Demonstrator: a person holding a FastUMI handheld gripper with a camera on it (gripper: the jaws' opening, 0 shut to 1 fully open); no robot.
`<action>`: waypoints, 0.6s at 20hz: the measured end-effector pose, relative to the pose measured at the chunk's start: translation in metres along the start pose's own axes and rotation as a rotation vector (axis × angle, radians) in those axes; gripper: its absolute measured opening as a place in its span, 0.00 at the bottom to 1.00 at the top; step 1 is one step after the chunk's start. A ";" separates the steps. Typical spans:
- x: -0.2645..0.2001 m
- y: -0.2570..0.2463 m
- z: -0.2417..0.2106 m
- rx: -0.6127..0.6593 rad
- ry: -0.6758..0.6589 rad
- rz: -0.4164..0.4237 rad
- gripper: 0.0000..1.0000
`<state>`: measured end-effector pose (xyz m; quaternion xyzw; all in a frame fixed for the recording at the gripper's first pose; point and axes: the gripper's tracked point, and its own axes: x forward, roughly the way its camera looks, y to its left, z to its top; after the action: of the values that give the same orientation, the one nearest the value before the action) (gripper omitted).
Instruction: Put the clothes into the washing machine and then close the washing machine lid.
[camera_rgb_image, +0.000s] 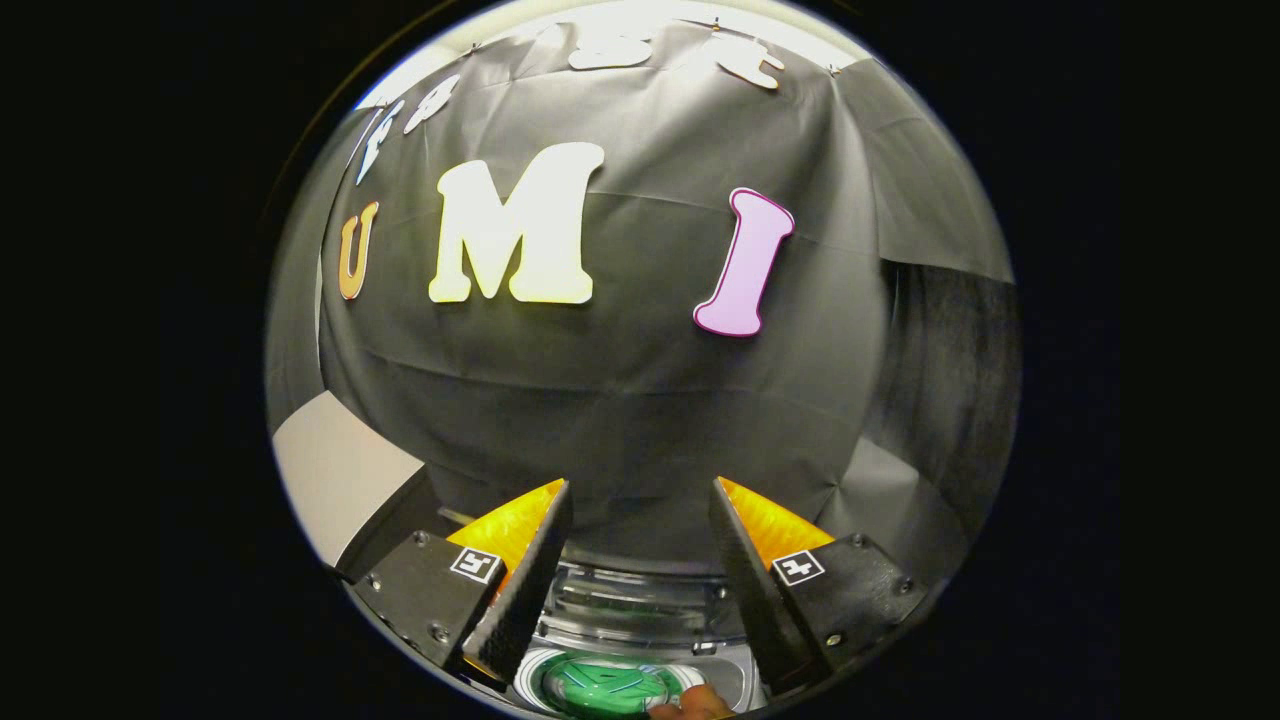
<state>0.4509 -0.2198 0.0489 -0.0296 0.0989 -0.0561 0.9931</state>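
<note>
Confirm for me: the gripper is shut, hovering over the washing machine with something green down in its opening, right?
Not quite. In the gripper view the gripper is open, its fingers spread wide with nothing between them. The rest holds: the washing machine lies below, something green in its opening.

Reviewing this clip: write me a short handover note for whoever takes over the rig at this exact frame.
Gripper: fingers spread wide apart, holding nothing, raised above the washing machine and pointing toward the booth wall.
Washing machine: below and between the fingers; its lid is still up, the tub open.
Clothes: something green lies inside the tub; I cannot tell whether it is a garment. A small part of a hand shows at the tub's near rim.
Done: possibly the loading, not certain.
Left: confirm the clothes are in, then close the lid.
</note>
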 end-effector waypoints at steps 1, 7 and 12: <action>0.011 0.001 0.001 0.005 0.008 0.005 0.82; 0.043 0.010 -0.026 0.121 0.114 0.067 0.81; 0.055 0.010 -0.051 0.118 0.141 0.063 0.82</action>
<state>0.4951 -0.2185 -0.0119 0.0358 0.1660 -0.0325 0.9849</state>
